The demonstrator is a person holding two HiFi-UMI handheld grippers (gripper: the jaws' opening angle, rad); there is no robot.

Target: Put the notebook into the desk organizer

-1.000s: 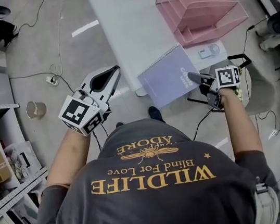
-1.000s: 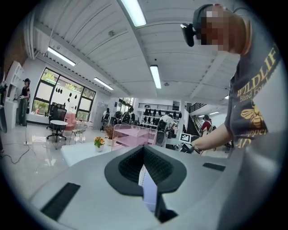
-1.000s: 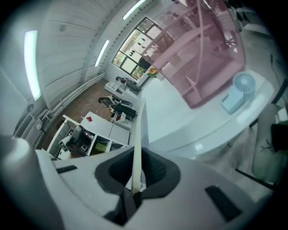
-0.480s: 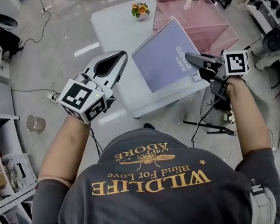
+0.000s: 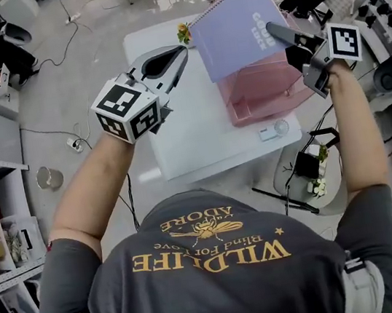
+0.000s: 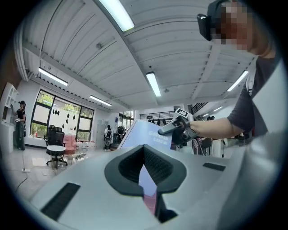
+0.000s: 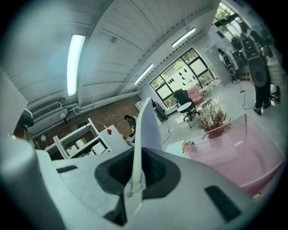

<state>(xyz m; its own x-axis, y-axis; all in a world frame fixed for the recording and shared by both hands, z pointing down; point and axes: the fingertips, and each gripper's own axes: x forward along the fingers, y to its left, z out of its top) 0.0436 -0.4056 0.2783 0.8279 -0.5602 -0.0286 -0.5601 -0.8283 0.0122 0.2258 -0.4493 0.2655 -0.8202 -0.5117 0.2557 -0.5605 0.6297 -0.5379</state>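
Pink desk organizer partly hidden behind the lilac spiral-bound notebook, cover print blurred; notebook pinched at its edge by the right gripper; left gripper closed, empty

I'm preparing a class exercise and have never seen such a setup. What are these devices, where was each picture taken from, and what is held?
No robot here: a person holds hand tongs in each hand. One picture comes from a head camera looking down; the other two cameras ride on the tongs. On the white table stand a pink desk organizer and a small flower pot. The right tongs grip a lilac notebook by its edge, held up near the organizer. The left tongs are shut and empty.
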